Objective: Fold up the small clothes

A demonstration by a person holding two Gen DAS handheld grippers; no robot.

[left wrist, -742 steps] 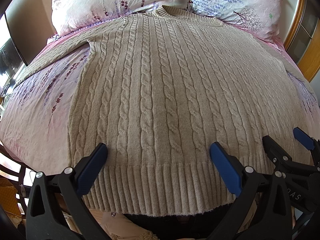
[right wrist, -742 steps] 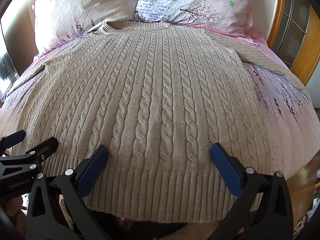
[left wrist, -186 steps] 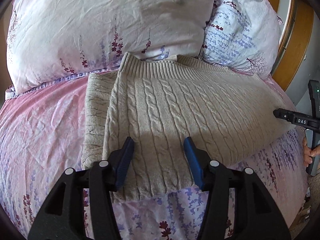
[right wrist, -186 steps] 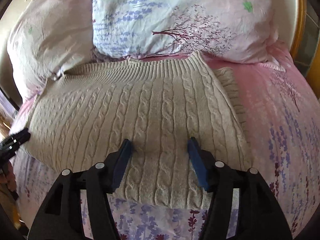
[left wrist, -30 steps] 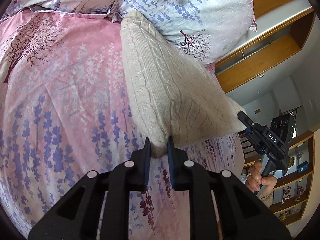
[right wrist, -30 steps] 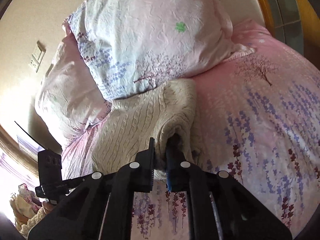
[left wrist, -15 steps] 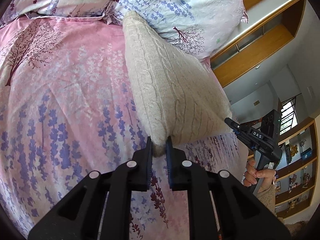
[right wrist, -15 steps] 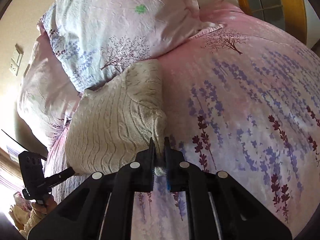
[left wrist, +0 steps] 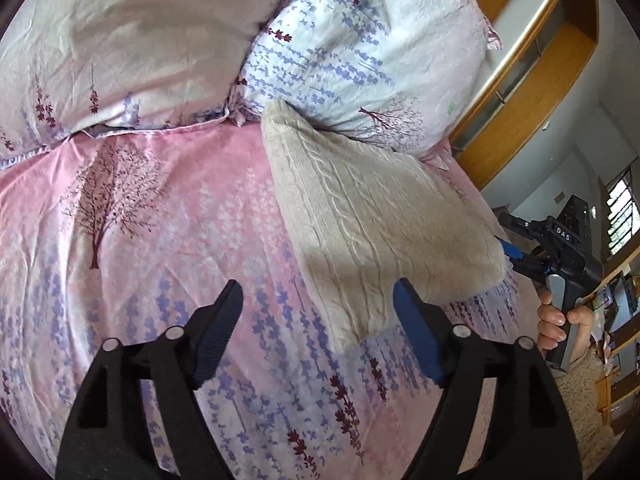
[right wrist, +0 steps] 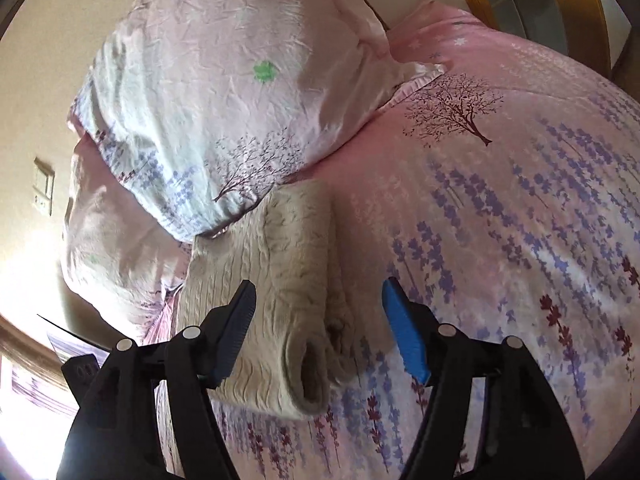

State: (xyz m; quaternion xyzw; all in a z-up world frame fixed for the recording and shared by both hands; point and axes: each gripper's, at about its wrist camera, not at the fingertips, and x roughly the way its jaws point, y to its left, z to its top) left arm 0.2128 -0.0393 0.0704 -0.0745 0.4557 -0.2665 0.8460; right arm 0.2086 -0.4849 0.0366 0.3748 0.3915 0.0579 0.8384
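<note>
One sweater, two pillows, two tools

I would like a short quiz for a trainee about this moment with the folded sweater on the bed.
1. True or false: the left gripper is shut on the beige cable-knit sweater.
2. The sweater's far end lies against: A) a pale floral pillow, B) a wooden shelf, C) the floor.
3. Fill in: the right gripper is ____.

Key: 1 false; 2 A; 3 open. The sweater lies folded on the pink floral bedsheet.
</note>
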